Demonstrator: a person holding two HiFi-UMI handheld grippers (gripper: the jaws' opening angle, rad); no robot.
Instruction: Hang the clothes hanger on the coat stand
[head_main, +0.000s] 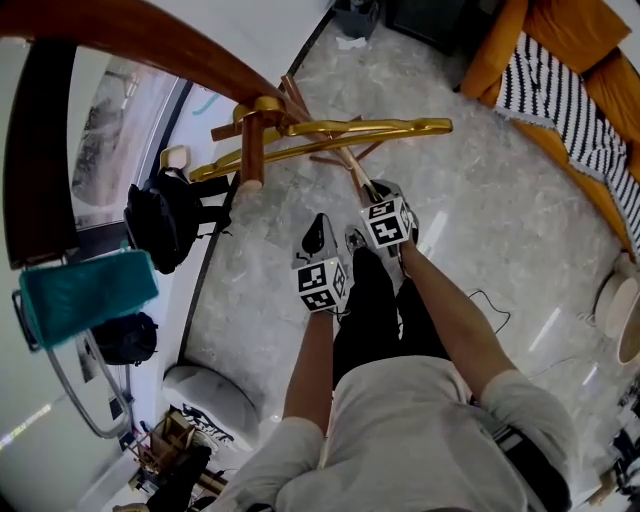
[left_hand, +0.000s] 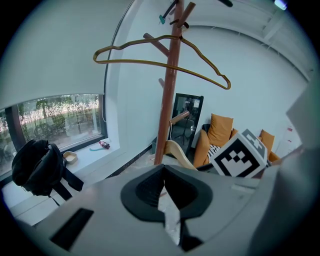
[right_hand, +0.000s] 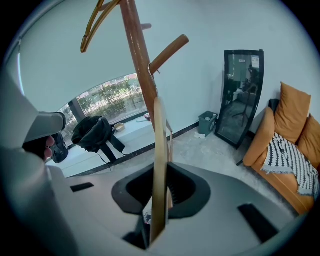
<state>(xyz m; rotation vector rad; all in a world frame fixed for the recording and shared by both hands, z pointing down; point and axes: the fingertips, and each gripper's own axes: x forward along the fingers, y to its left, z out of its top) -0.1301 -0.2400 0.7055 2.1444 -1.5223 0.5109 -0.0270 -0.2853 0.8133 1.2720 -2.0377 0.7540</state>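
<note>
Gold hanger (left_hand: 140, 62) hangs high on the coat stand (left_hand: 168, 100), right tongs (right_hand: 160, 200) grasping a pale wooden hanger (right_hand: 160, 150) just beside stand, left tongs (left_hand: 164, 195) clenched empty.

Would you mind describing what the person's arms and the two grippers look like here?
Both forearms are bare below short pale grey sleeves. The left gripper and right gripper have light grey bodies with black ribbed pads, and each carries a white cube printed with black square markers. No cables show on them.
</note>
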